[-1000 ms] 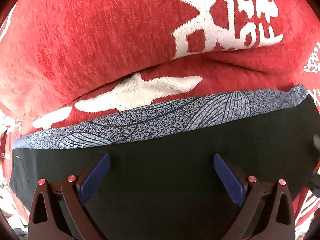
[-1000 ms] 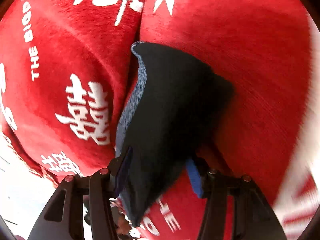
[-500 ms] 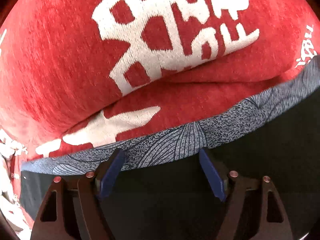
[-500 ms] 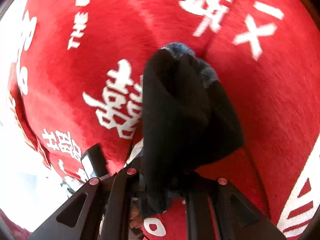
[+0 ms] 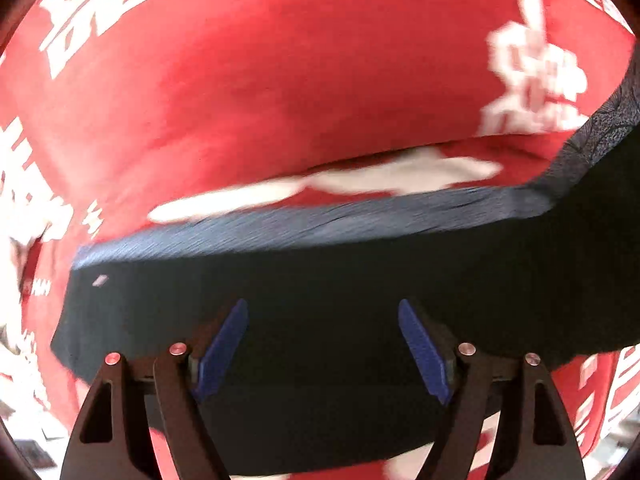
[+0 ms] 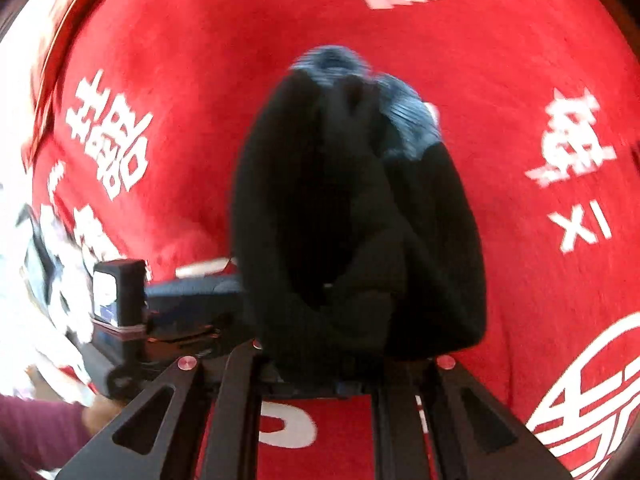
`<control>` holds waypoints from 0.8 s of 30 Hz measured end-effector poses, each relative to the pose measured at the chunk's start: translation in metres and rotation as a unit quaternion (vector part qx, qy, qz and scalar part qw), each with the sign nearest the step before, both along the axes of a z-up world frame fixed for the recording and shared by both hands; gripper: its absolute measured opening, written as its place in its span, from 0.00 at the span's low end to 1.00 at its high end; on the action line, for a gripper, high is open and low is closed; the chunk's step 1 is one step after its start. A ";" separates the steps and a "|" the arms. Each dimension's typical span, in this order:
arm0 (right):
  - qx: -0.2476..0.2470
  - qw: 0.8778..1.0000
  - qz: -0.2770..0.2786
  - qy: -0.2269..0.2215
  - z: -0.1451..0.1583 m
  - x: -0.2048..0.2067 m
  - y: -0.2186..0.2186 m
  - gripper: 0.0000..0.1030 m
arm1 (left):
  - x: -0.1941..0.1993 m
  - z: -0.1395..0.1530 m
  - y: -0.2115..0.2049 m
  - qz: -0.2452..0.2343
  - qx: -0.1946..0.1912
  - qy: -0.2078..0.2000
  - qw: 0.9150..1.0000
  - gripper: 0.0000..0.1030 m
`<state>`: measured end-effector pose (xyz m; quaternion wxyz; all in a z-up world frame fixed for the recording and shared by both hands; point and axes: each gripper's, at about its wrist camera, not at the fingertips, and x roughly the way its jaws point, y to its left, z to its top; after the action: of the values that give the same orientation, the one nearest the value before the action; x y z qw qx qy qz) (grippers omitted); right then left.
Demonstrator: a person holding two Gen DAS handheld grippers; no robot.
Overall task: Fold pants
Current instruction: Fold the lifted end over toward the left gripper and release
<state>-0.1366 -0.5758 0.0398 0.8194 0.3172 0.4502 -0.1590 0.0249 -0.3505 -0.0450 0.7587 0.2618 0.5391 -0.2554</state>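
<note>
Red blanket everywhere; left tool spread wide over black pants, right tool pinching bunched pants.

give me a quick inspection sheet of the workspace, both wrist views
surface: red blanket with white characters and lettering, creased behind the pants
job's things: black pants with grey-blue patterned waistband lie across the blanket; one part is bunched and lifted in the right wrist view
clutter: nothing seen
grippers: left hand-held gripper open over the black fabric, blue pads apart; right hand-held gripper shut on the bunched pants
cables: nothing seen
surroundings: the other gripper's body and a person's maroon sleeve at lower left of the right view; edges blurred
</note>
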 end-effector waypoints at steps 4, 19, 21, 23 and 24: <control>-0.046 0.994 0.086 0.052 -0.019 0.067 0.076 0.16 | 0.030 0.001 0.071 0.060 0.017 0.001 0.998 0.77; -0.009 0.966 0.236 0.106 -0.057 0.128 0.224 0.57 | 0.046 -0.012 0.175 0.089 -0.010 0.060 0.994 0.77; 0.142 0.980 0.109 0.085 -0.081 0.104 0.163 0.57 | 0.043 -0.019 0.157 0.061 -0.014 0.070 0.996 0.77; 0.238 0.968 0.018 0.078 -0.109 0.078 0.127 0.57 | 0.037 -0.030 0.144 0.049 0.003 0.069 0.996 0.77; 0.278 0.958 -0.015 0.065 -0.121 0.068 0.113 0.57 | 0.033 -0.038 0.139 0.048 0.013 0.073 0.996 0.77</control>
<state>-0.0688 -0.4624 -0.0814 0.6651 0.5283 0.5244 -0.0598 0.0581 -0.2117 -0.0835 0.7253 0.2254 0.6084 -0.2301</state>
